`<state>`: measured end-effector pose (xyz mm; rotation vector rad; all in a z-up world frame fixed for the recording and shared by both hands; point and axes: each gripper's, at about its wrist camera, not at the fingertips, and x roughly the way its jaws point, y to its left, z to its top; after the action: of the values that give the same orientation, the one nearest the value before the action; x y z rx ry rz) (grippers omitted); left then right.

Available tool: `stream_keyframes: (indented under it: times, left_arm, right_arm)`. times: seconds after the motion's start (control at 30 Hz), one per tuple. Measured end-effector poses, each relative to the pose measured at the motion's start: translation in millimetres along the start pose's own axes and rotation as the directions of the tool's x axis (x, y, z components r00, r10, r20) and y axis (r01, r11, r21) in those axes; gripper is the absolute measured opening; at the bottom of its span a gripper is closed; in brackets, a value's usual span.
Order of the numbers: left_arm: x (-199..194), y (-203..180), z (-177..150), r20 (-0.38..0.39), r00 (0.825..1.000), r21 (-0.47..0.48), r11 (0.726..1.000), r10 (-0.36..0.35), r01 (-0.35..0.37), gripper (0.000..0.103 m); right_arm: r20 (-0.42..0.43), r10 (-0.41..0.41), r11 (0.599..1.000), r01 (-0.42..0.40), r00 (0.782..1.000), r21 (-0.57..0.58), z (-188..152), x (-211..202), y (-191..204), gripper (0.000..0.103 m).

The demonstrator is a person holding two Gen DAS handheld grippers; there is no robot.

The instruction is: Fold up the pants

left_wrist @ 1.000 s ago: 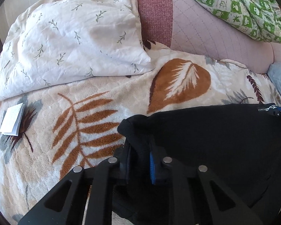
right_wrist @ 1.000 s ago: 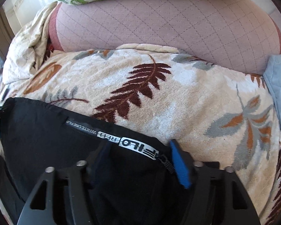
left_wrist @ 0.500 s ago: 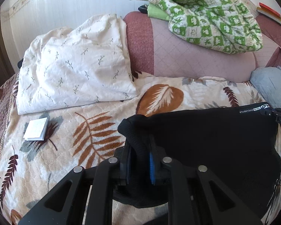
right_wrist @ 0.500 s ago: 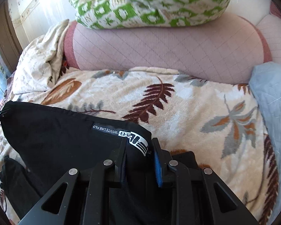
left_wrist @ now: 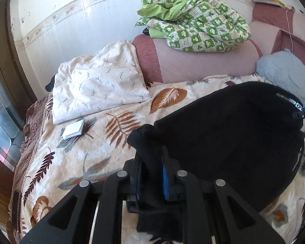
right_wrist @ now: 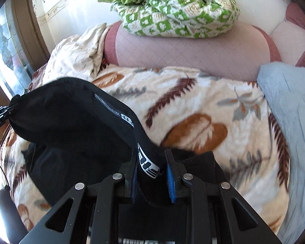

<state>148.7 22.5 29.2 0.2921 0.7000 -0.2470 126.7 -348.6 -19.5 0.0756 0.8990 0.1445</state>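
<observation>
Black fabric: the pants (left_wrist: 229, 134) hang lifted over the bed, stretched between the two tools, with the lower part draping down onto the blanket.
Landmark: the leaf-print blanket (left_wrist: 87, 158) that covers the bed; every place below is told from it.
Left tool: the left tool (left_wrist: 151, 174) is clamped tight on a bunched corner of the pants, blue pads pressing the cloth from both sides, above the blanket's near edge.
Right tool: the right tool (right_wrist: 152, 172) is closed on the hem that bears the white lettering; its jaws have just been closing, with the cloth between them and the pads pressing on it.
Lettered hem: the white-printed band (right_wrist: 120, 113) runs along the top edge of the pants, from the raised fold down into the right tool.
Pillow: a cream pillow (left_wrist: 97, 83) with small sprigs lies at the blanket's far left corner.
Booklet: a small white booklet (left_wrist: 73, 129) lies on the blanket just in front of the pillow.
Bolster: a pink quilted bolster (right_wrist: 189, 52) lines the blanket's far edge.
Green quilt: a green-and-white checked quilt (right_wrist: 172, 6) is heaped on the bolster.
Blue cloth: a pale blue quilted cloth (right_wrist: 290, 109) lies along the blanket's right side.
</observation>
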Motion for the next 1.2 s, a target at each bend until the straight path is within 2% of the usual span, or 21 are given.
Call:
stream_keyframes:
  times: [0.13,0.2,0.33,0.4,0.5,0.6,0.73,0.87,1.0,1.13,1.17,1.2]
  left_arm:
    - [-9,-3,-44,-0.047,0.998,0.023,0.999,0.036,-0.035,0.024]
    - [-15,0,-63,-0.069,0.997,0.006,1.000,0.029,-0.029,0.030]
    - [-35,5,-89,-0.076,0.996,-0.011,0.999,0.042,-0.043,0.036]
    - [-45,8,-98,-0.076,0.996,-0.023,0.998,0.053,-0.054,0.046]
    - [-58,18,-110,-0.077,0.996,-0.080,0.996,0.038,-0.044,0.052]
    - [-72,31,-117,-0.064,0.996,-0.147,0.986,0.066,-0.075,0.052]
    - [-85,55,-121,-0.038,0.999,-0.314,0.949,0.013,-0.024,0.053]
    - [-90,66,-124,-0.001,0.998,-0.434,0.899,-0.059,0.053,0.053]
    - [-96,63,-128,0.002,0.999,-0.457,0.889,-0.042,0.038,0.053]
    - [-102,69,-137,-0.010,1.000,-0.479,0.878,-0.024,0.016,0.054]
    - [-104,73,-140,-0.013,1.000,-0.483,0.876,-0.018,0.010,0.053]
    - [-106,76,-142,-0.015,1.000,-0.484,0.875,-0.013,0.004,0.053]
  right_arm:
    - [-0.057,-0.001,0.999,0.003,0.998,0.034,-45,-3,-6,0.027]
    - [-0.089,-0.002,0.998,0.007,0.996,0.063,-67,-4,-13,0.035]
    - [-0.118,0.000,0.997,0.009,0.993,0.080,-97,-13,-15,0.041]
    - [-0.135,-0.018,0.997,0.027,0.991,0.067,-107,-19,-12,0.054]
    - [-0.167,-0.046,0.998,0.053,0.985,0.038,-120,-27,-9,0.071]
    - [-0.199,-0.107,0.994,0.107,0.974,-0.008,-130,-35,-6,0.072]
    - [-0.161,-0.100,0.995,0.099,0.982,-0.014,-122,-54,8,0.072]
    - [-0.072,0.008,1.000,-0.010,0.997,-0.029,-86,-57,52,0.072]
    - [-0.064,0.143,0.987,-0.147,0.988,-0.072,-50,-24,121,0.072]
    - [-0.096,0.270,0.947,-0.282,0.958,-0.153,-34,22,211,0.067]
    - [-0.110,0.318,0.929,-0.332,0.942,-0.160,-34,30,229,0.067]
    - [-0.133,0.379,0.901,-0.398,0.916,-0.171,-37,40,253,0.067]
